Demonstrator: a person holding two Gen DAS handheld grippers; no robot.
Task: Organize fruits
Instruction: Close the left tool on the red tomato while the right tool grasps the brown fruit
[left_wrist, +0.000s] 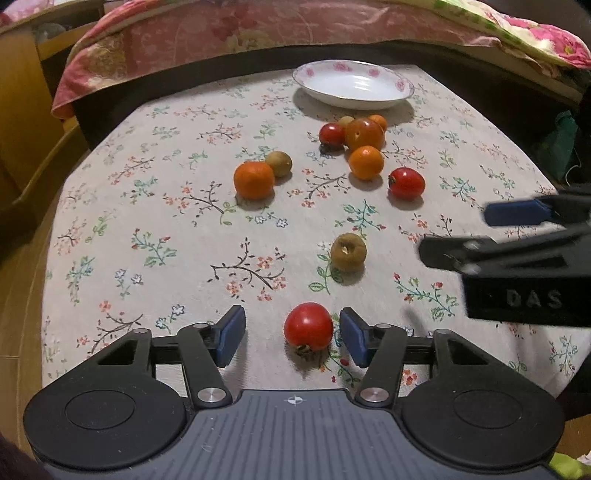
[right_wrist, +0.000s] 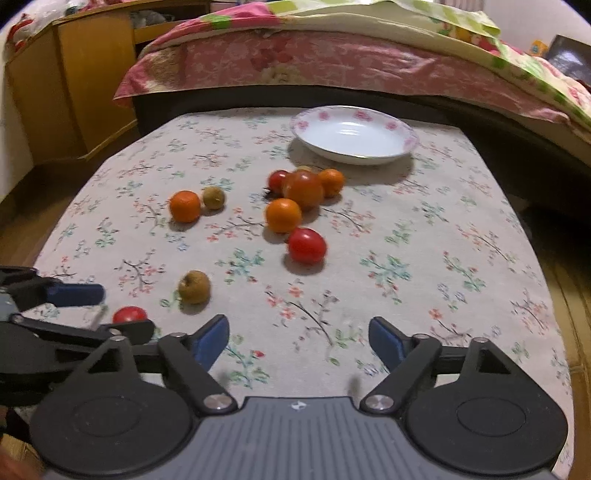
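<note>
Small table (left_wrist: 155, 206) under a pale cloth printed with twigs, tiny flowers and green leaves, cloth reaching every edge in view. Beyond the far edge a dark bed frame, then a bed (right_wrist: 332, 62) with a pink floral cover and a green-and-pink quilt heaped on top. At far left a yellow wooden cabinet (right_wrist: 74, 81) with open shelves; wood-toned floor beneath it.

Near the far edge of the table, a shallow white plate (left_wrist: 352, 85) with a pink-flower rim, nothing in it. Just in front of the plate a tight cluster of fruit: a large orange-red tomato (left_wrist: 364, 133), a small red tomato (left_wrist: 331, 133) touching its left side, a small orange (left_wrist: 378, 122) and a pale fruit tucked behind, another orange (left_wrist: 366, 162) just in front. Right of that, a red oval tomato (left_wrist: 407, 183) on its own. To the left, an orange (left_wrist: 254, 180) touching a brown-green fruit (left_wrist: 279, 163). Closer in, a brown wrinkled fruit (left_wrist: 348, 252) alone mid-cloth.

Left gripper (left_wrist: 292, 338) low over the near part of the cloth, jaws apart around a red tomato (left_wrist: 308, 326) resting on the cloth — right pad just beside it, left pad clearly off, no squeeze visible. Right gripper (right_wrist: 298, 341) beside it, jaws wide apart over bare cloth, nothing between them.
</note>
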